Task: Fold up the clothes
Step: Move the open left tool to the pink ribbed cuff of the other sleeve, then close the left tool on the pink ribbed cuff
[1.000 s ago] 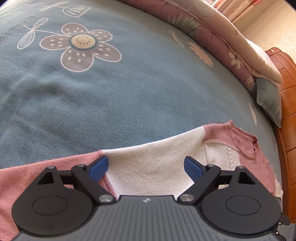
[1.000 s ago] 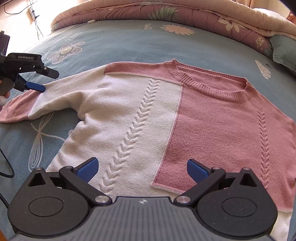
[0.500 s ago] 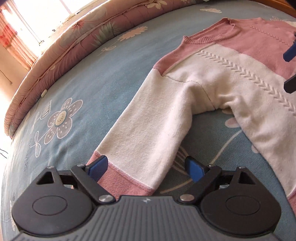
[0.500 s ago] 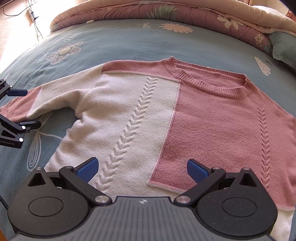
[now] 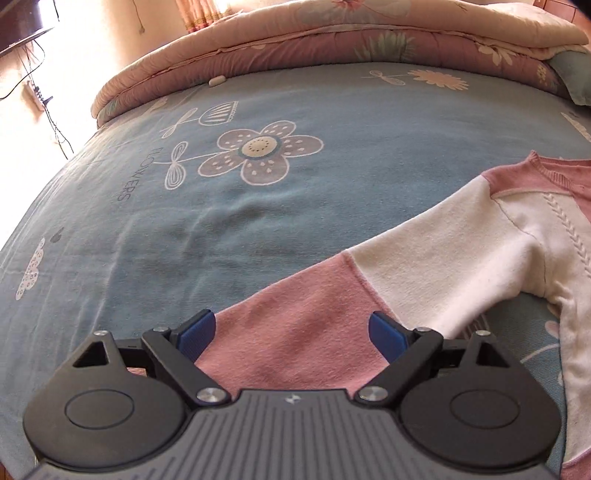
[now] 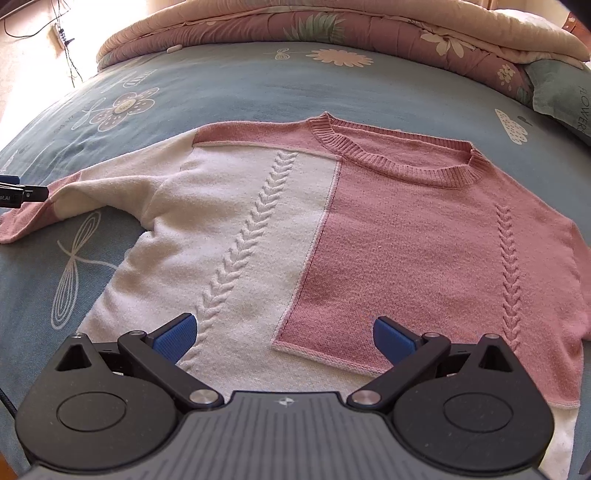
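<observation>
I see a bed covered by a blue sheet (image 6: 229, 85) printed with flowers, dragonflies and the word FLOWERS. A pink-and-white sweater (image 6: 303, 236) lies flat on it, neck toward twelve o'clock, one sleeve (image 5: 369, 295) stretched out toward nine o'clock in my right view. A folded floral quilt (image 6: 332, 22) rests along the far edge at twelve, with a blue pillow (image 6: 561, 96) at two o'clock.

blue flower-print bedsheet (image 5: 258, 229) | folded quilt (image 6: 332, 22) at far edge | pillow (image 6: 565, 96) right
</observation>
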Demonstrator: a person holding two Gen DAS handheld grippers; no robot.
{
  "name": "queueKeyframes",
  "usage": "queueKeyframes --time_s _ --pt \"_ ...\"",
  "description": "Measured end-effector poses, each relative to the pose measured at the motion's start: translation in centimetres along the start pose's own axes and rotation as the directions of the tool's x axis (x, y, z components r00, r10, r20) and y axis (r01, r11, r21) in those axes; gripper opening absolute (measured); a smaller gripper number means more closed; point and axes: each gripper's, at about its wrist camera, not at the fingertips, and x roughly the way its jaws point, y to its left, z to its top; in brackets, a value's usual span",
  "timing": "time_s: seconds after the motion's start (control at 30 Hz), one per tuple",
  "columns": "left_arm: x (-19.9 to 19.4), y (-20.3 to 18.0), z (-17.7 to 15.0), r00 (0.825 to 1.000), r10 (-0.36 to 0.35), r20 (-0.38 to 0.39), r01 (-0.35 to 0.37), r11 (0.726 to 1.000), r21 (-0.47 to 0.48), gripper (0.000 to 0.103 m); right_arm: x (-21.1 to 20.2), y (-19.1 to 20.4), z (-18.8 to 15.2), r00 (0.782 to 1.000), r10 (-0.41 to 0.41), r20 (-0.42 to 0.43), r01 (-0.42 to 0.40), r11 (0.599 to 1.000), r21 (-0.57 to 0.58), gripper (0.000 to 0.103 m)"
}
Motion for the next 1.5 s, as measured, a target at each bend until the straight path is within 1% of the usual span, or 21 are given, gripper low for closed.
queueKeyframes --time_s 0.07,0.17,0.27,0.33,0.37,0.4,0.43,0.5,0.57,0.6,0.63,0.7,0.77,0.83,0.93,1.1,1.23,1.27,1.33,1.43,1.5 --pt "-0.4 1.3 -0.3 1.000 0.021 -0.022 -0.021 0.999 -0.028 0.090 -0.1 0.6 0.5 1.000 0.022 0.017 -0.021 0.999 -0.033 0.103" --pt "-0.6 1.6 -0.3 0.995 -0.069 -0.069 0.063 0.994 -0.086 0.090 0.1 2.6 1.7 0.994 0.094 0.052 -0.085 0.985 -0.147 0.103" --pt "-0.2 1.5 -1.0 0.968 -0.211 -0.138 0.175 0.957 -0.233 0.090 0.9 5.2 3.5 0.982 0.176 0.065 -0.155 0.958 -0.240 0.103" --pt "0.4 1.7 -2.2 0.925 -0.347 -0.156 0.265 0.882 -0.389 0.090 1.4 6.5 4.5 0.973 0.219 0.066 -0.194 0.943 -0.269 0.103" --pt "0.7 1.8 -2.8 0.908 -0.390 -0.153 0.287 0.845 -0.450 0.090 1.6 7.0 4.8 0.970 0.234 0.069 -0.207 0.939 -0.275 0.103" --pt "1.0 1.9 -3.5 0.900 -0.411 -0.143 0.292 0.814 -0.502 0.090 1.7 7.5 5.1 0.967 0.246 0.068 -0.219 0.935 -0.278 0.103" --pt "1.4 2.1 -4.3 0.894 -0.429 -0.131 0.294 0.781 -0.551 0.090 1.8 7.9 5.3 0.964 0.257 0.067 -0.229 0.932 -0.281 0.103" --pt "2.3 3.3 -5.8 0.895 -0.436 -0.092 0.277 0.707 -0.651 0.090 2.0 8.4 5.2 0.962 0.266 0.057 -0.240 0.929 -0.281 0.103" --pt "2.5 4.6 -7.0 0.894 -0.448 -0.007 0.295 0.600 -0.744 0.090 2.2 8.8 5.0 0.963 0.267 0.041 -0.245 0.927 -0.285 0.103" --pt "2.6 5.0 -7.3 0.891 -0.455 0.014 0.299 0.562 -0.771 0.090 2.3 8.9 4.8 0.964 0.265 0.033 -0.244 0.925 -0.290 0.103" --pt "2.7 5.4 -7.4 0.886 -0.463 0.025 0.304 0.540 -0.785 0.089 2.4 9.0 4.6 0.965 0.262 0.024 -0.244 0.924 -0.295 0.103" --pt "2.5 5.7 -6.8 0.882 -0.471 0.022 0.315 0.553 -0.771 0.089 2.6 8.9 4.3 0.966 0.257 0.006 -0.244 0.923 -0.297 0.103" --pt "2.5 5.8 -6.2 0.866 -0.499 0.032 0.357 0.572 -0.739 0.089 3.0 8.8 4.2 0.968 0.252 -0.010 -0.244 0.926 -0.289 0.103" --pt "3.6 6.1 -6.1 0.831 -0.557 0.013 0.379 0.548 -0.745 0.090 3.5 8.7 4.1 0.969 0.245 -0.021 -0.241 0.930 -0.277 0.103" --pt "4.1 6.5 -5.7 0.802 -0.597 -0.008 0.380 0.521 -0.764 0.088 3.9 8.8 4.4 0.970 0.242 -0.025 -0.239 0.933 -0.268 0.103" --pt "3.2 5.9 -1.8 0.781 -0.624 -0.017 0.490 0.630 -0.603 0.088 4.6 9.1 4.6 0.968 0.248 -0.039 -0.249 0.933 -0.259 0.103" --pt "5.3 5.9 2.9 0.782 -0.621 -0.056 0.551 0.731 -0.402 0.087 5.3 8.9 4.5 0.967 0.245 -0.066 -0.254 0.937 -0.239 0.103" --pt "6.2 5.7 4.0 0.775 -0.626 -0.080 0.568 0.747 -0.345 0.085 5.4 8.7 4.4 0.967 0.242 -0.073 -0.253 0.940 -0.228 0.103" --pt "8.0 5.0 6.1 0.764 -0.629 -0.143 0.594 0.772 -0.223 0.073 5.7 8.5 4.3 0.968 0.236 -0.083 -0.249 0.945 -0.213 0.103" --pt "10.5 3.7 8.9 0.755 -0.602 -0.260 0.618 0.786 -0.027 0.068 6.0 8.3 4.1 0.971 0.223 -0.088 -0.237 0.948 -0.213 0.103" --pt "11.5 3.3 9.6 0.714 -0.616 -0.334 0.655 0.756 0.006 0.068 6.2 8.3 4.1 0.973 0.216 -0.087 -0.230 0.948 -0.221 0.103"
